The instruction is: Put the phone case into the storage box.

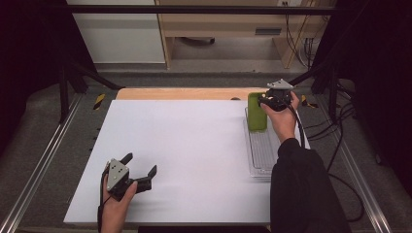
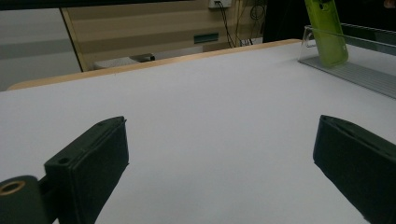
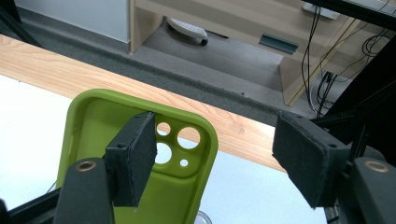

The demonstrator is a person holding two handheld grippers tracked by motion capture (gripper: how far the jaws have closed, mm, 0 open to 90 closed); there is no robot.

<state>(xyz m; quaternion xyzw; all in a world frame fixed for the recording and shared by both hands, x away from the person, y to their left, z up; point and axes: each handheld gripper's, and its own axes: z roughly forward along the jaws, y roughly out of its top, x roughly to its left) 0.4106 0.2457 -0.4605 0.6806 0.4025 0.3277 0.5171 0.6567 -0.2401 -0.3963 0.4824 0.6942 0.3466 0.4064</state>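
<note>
A green phone case stands on end, leaning in a clear tray at the table's right. In the right gripper view the green phone case shows its hollow inside and its camera holes. My right gripper is at the case's top edge. There my right gripper is open: one jaw lies in front of the case's inside face, and the other stands well clear to the right. My left gripper rests low over the white table top near the front left. My left gripper is open with nothing between its jaws. Farther off are the green case and the tray.
A wooden strip runs along the table's far edge. Metal rails flank the table on both sides. Black frame posts stand at the back corners, and cables lie on the floor at the right. A wooden cabinet stands beyond.
</note>
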